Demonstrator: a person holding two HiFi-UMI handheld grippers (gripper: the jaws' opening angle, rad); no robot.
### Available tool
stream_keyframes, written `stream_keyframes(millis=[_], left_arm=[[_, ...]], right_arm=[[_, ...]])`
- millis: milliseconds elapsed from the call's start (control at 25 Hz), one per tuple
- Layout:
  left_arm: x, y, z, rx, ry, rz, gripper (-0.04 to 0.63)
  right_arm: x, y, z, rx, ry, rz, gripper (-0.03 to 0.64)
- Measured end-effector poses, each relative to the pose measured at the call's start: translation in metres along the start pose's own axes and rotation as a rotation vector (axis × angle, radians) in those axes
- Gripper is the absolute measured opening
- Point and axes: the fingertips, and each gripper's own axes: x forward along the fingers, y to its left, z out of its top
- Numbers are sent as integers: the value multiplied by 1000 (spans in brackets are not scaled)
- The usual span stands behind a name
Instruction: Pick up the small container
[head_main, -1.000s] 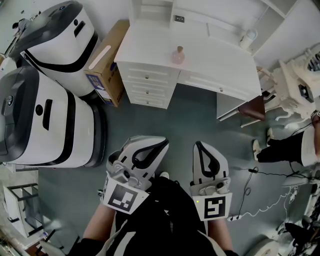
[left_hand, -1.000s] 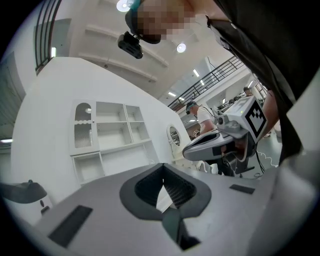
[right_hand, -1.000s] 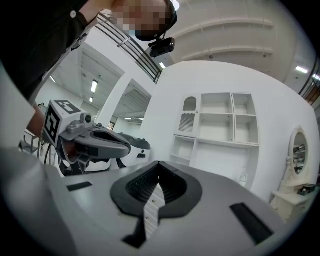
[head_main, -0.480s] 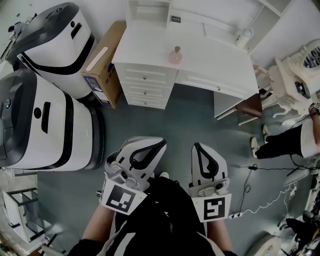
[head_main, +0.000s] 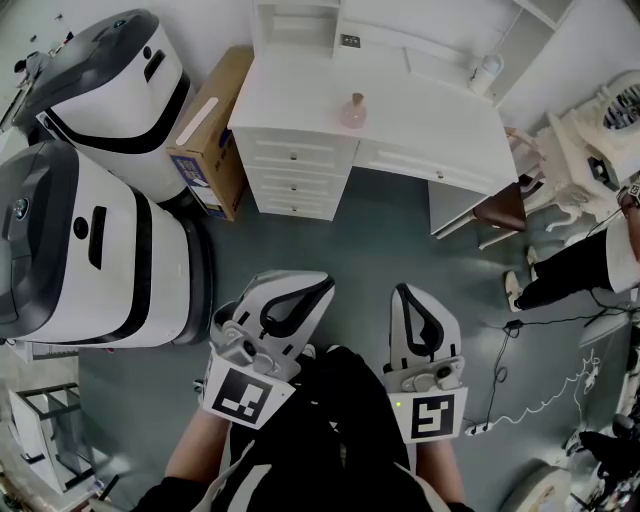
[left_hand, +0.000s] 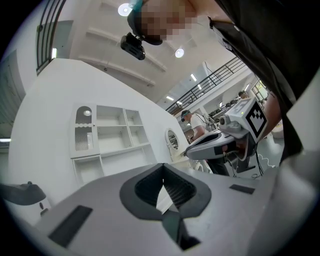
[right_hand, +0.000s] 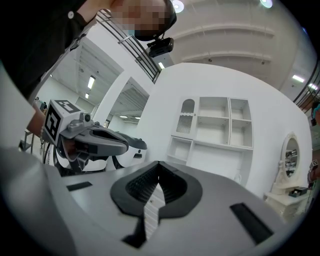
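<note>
A small pink container (head_main: 353, 110) stands upright on the white desk (head_main: 420, 120) at the far side of the grey floor in the head view. A small white jar (head_main: 486, 72) sits at the desk's back right corner. My left gripper (head_main: 324, 285) and right gripper (head_main: 400, 291) are held side by side close to my body, well short of the desk. Both point toward it and both are shut with nothing in them. In the left gripper view the jaws (left_hand: 162, 169) meet, and the right gripper view shows the same (right_hand: 159, 166). The desk's white shelf unit (right_hand: 215, 130) rises ahead.
Two large white-and-black machines (head_main: 90, 250) (head_main: 120, 70) stand at the left, with a cardboard box (head_main: 210, 130) against the desk's drawers (head_main: 295, 170). A brown chair seat (head_main: 505, 212) sits under the desk's right end. A person's leg (head_main: 575, 275) and floor cables (head_main: 510, 410) are at the right.
Both grippers stay shut and hold nearly the same places. The leg of the person at the right has shifted a little.
</note>
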Motion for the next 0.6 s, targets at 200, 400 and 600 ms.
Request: stream_keyframes(millis=[200, 400, 600], left_arm=[[-8, 2, 0, 5, -6, 2, 0], [-9, 4, -2, 9, -10, 3, 0], [-4, 8, -5, 12, -7, 3, 0]], right_arm=[[-2, 6, 3, -18, 0, -13, 0], [-5, 5, 1, -28, 6, -23, 0], [-2, -1, -6, -25, 17, -31, 1]])
